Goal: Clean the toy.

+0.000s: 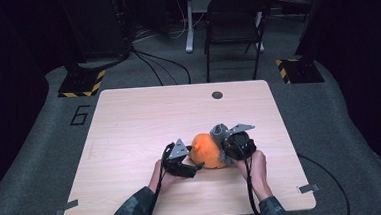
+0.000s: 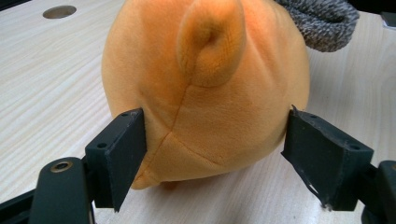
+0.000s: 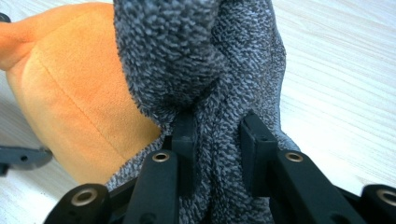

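We see the left gripper (image 2: 215,154) spread wide, the orange plush (image 2: 205,88) sitting on the table (image 2: 46,93) between its jaws, pads barely off its sides. Right gripper (image 3: 218,140) pinches the grey sock (image 3: 205,60), which lies against the plush just beside it.

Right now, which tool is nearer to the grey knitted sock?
Right. The right tool is pinching the grey knitted sock; the left tool stands open around the orange plush toy, clear of the sock.

1. The orange plush toy (image 2: 205,93), centre of the frame, is short-napped, velvety cloth with stitched seams.
2. The grey sock (image 3: 205,70) is fuzzy, looped knit.
3. The counter (image 1: 144,120) is pale, matt wood-grain laminate.
4. The tongs (image 2: 217,158) are matt black plastic.
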`<state>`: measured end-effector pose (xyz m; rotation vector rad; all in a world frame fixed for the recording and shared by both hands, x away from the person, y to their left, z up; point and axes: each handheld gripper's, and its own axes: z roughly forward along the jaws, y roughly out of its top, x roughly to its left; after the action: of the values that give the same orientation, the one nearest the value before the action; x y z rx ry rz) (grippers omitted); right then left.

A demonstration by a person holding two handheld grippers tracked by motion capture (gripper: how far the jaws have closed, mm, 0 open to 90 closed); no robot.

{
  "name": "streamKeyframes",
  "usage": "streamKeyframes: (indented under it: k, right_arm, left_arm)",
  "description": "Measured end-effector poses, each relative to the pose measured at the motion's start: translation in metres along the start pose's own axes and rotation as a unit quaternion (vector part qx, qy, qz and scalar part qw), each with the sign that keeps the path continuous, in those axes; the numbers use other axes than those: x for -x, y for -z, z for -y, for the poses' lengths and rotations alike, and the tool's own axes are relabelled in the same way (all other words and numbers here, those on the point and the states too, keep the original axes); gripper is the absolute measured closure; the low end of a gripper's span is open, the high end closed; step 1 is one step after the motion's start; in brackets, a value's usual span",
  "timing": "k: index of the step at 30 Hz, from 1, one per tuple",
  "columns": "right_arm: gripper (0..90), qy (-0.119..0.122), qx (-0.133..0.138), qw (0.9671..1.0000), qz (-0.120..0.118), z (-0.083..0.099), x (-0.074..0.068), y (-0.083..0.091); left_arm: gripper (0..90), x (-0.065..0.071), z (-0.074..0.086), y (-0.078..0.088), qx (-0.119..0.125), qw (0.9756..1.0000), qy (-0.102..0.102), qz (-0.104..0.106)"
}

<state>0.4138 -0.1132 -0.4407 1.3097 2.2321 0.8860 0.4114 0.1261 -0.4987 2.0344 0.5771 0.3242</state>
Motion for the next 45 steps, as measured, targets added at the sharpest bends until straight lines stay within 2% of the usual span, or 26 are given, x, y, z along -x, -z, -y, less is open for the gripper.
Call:
streamKeyframes:
  k: [9,15,20,29,38,41,43,45]
  right_arm:
    - [70.5,0.000,0.000,1.0000,-0.001,0.000,-0.001,-0.002]
    - [70.4,-0.003,0.003,1.0000,-0.002,0.001,0.000,-0.002]
    - [70.4,-0.004,0.005,1.0000,-0.006,0.001,0.001,-0.002]
    - [70.4,-0.002,0.004,1.0000,-0.007,0.002,0.000,-0.001]
    - [70.1,-0.009,0.015,0.9998,-0.013,0.003,0.003,0.001]
    - [69.6,-0.013,0.031,0.9992,-0.022,0.004,0.009,0.007]
    - [69.6,-0.016,0.038,0.9991,-0.009,0.004,0.016,0.014]
    - [69.6,-0.032,0.043,0.9986,0.002,0.007,0.029,0.021]
  left_arm:
    - [28.9,0.001,0.004,-0.005,0.005,1.0000,-0.002,-0.008]
    - [48.0,0.002,0.007,-0.006,0.011,0.9999,-0.009,-0.009]
    - [56.8,0.000,0.009,-0.007,0.015,0.9998,-0.008,-0.006]
    - [60.5,0.001,0.009,-0.006,0.016,0.9998,-0.004,-0.005]
    - [69.6,0.000,0.011,-0.006,0.025,0.9997,0.004,-0.004]
    - [72.4,0.000,0.011,-0.006,0.029,0.9996,0.005,-0.003]
    - [73.7,-0.001,0.011,-0.004,0.029,0.9996,-0.002,-0.004]
    - [74.6,-0.001,0.012,-0.004,0.033,0.9994,-0.001,-0.005]
